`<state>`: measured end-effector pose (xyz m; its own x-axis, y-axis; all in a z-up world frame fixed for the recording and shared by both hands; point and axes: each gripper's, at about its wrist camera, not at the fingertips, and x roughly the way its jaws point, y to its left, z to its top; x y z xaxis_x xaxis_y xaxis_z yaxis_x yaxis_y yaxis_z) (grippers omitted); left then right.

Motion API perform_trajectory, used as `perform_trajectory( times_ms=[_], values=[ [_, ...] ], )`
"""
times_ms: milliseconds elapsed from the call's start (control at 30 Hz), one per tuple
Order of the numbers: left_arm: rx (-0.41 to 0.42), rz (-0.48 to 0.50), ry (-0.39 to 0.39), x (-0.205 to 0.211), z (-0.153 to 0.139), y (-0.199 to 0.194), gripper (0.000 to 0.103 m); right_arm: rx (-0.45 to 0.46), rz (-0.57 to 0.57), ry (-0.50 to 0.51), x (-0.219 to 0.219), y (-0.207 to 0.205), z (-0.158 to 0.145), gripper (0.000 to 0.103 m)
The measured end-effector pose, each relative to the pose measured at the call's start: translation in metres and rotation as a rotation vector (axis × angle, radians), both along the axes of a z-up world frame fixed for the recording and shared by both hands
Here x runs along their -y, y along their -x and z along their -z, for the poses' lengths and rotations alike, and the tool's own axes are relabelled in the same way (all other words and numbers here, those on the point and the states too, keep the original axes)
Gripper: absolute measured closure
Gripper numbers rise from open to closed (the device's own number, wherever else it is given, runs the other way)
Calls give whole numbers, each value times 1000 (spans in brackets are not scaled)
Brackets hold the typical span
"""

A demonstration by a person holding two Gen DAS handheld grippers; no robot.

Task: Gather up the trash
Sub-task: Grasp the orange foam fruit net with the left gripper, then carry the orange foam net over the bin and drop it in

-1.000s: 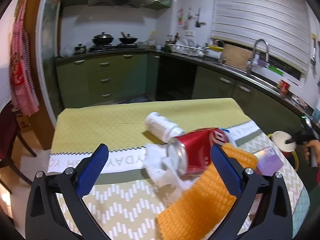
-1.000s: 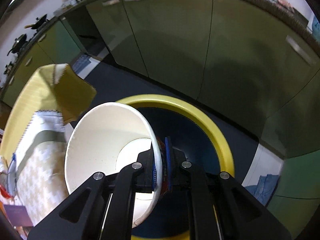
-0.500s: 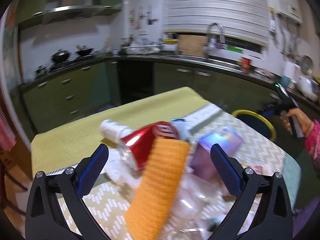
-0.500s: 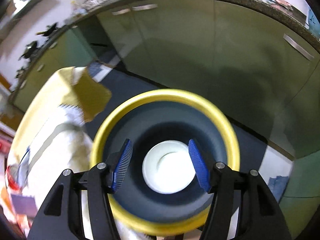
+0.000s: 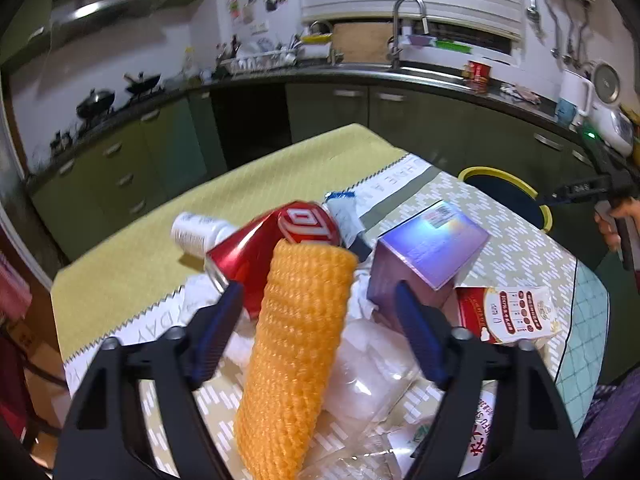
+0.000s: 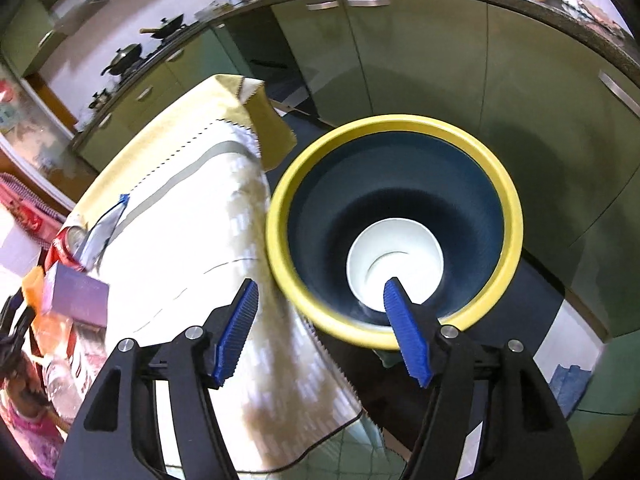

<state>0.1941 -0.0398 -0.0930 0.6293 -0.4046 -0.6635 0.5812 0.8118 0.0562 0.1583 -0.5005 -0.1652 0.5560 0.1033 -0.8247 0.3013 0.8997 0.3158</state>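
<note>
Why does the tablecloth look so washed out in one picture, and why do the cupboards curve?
Right wrist view: the tablecloth is blown out to white by glare, the rim of the bin sharp. Left wrist view: evenly lit, the orange sponge slightly blurred. In both, the fisheye lens bends the cupboards.

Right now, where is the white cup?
In the right wrist view, the white cup sits at the bottom of the yellow-rimmed bin, beside the table.
</note>
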Motion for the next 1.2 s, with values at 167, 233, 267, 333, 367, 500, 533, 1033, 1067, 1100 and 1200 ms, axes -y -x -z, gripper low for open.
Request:
perform_trajectory(
  times_ms=[167,233,267,333,367,500,533,1033,1067,1100,1200],
  values=[
    [-38,-27,29,-8,-1,-3,70,24,-13,-16,-2,12,-7,38],
    [-38,-38,29,-8,-2,-3,81,28,-19,-22,-3,14,-8,38],
    [-41,-47,30,-10,-3,-3,85,30,-21,-29,-2,15,-7,38],
    [-44,-55,39,-11,-7,-3,88,39,-26,-46,4,17,-6,38],
    [-41,-61,45,-12,-10,-2,89,43,-27,-47,5,18,-8,38],
    [10,-64,66,-11,-39,11,89,80,-23,-38,11,28,-15,38],
    [24,-61,72,-8,-47,15,89,92,-22,-38,13,32,-17,38],
    [-44,303,111,179,-106,55,89,200,62,38,76,109,-30,38],
    [-58,323,111,195,-104,53,89,204,79,47,83,116,-30,37],
    [-69,340,109,210,-102,52,89,210,100,57,91,126,-30,37],
    [-112,390,94,256,-90,46,89,224,149,65,111,147,-28,37]
  ],
)
